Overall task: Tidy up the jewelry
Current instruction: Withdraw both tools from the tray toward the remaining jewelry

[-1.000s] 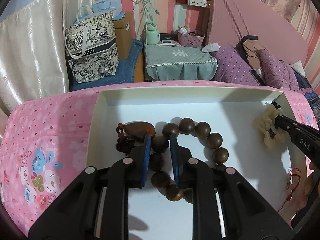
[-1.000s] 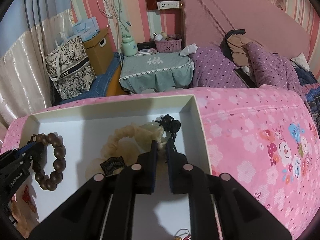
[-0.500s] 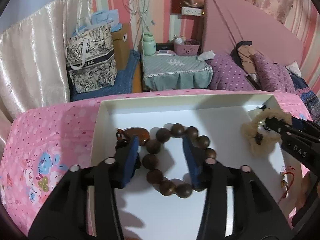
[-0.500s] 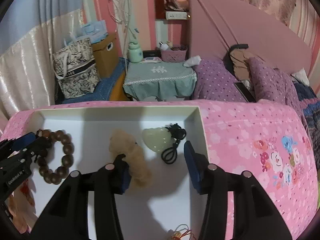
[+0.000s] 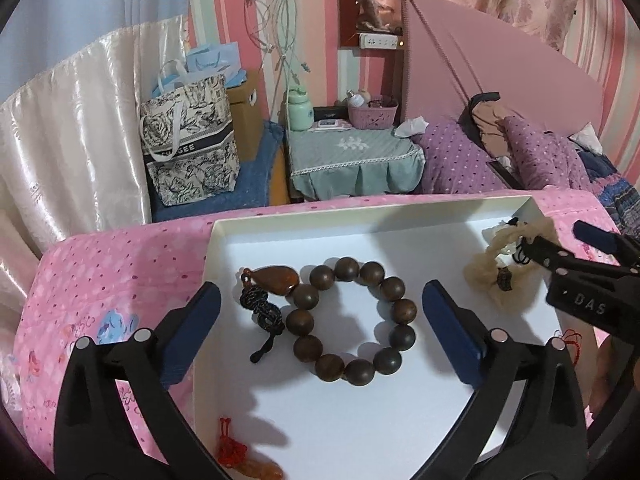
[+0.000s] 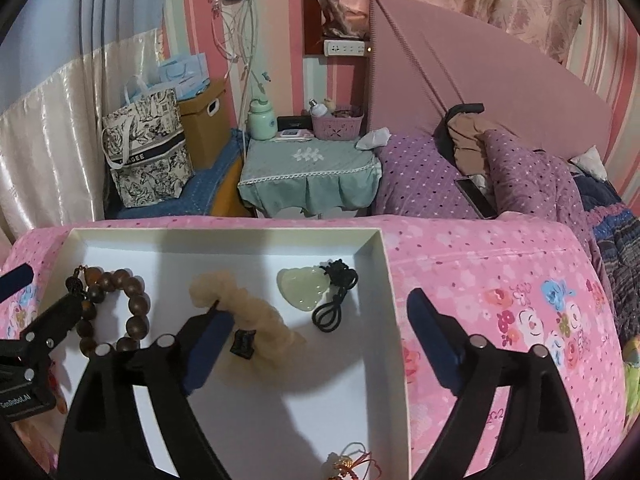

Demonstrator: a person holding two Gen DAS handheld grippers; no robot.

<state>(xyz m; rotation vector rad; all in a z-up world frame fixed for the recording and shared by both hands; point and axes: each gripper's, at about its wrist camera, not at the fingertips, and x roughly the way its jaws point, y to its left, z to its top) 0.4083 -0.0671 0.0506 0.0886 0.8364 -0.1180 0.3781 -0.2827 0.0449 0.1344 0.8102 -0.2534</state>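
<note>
Both grippers are released and hold nothing. The left gripper [image 5: 320, 320] has its jaws spread wide above the wooden bead bracelet [image 5: 352, 322], which lies flat as a closed ring on the floor of the white box [image 5: 304, 218]. Just beside the bracelet, at its left, lies a brown carved pendant [image 5: 276, 280] with a dark braided cord [image 5: 262, 312]; the pendant seems to touch one bead. The right gripper [image 6: 316, 340] is also wide open; its left finger [image 6: 208, 344] is over the cream fluffy scrunchie [image 6: 248, 312], which lies in the middle of the box with a small dark tag [image 6: 243, 343] on it. I cannot tell whether the finger touches the scrunchie. Near the right wall of the box rests a pale green jade pendant [image 6: 302, 288] with a black cord [image 6: 336, 300], apart from the scrunchie. So four pieces are already laid inside the box, each in its own place, and this part of the task looks done. What is left, as I judge: at the near edge there is a red knotted charm [image 5: 236, 452] with an orange piece, and in the right wrist view a small gold and red ornament [image 6: 348, 462] is at the bottom of the box. These two are partly cut by the frame, so I cannot say if they are already put in order. Probably they are the next pieces to arrange.
</note>
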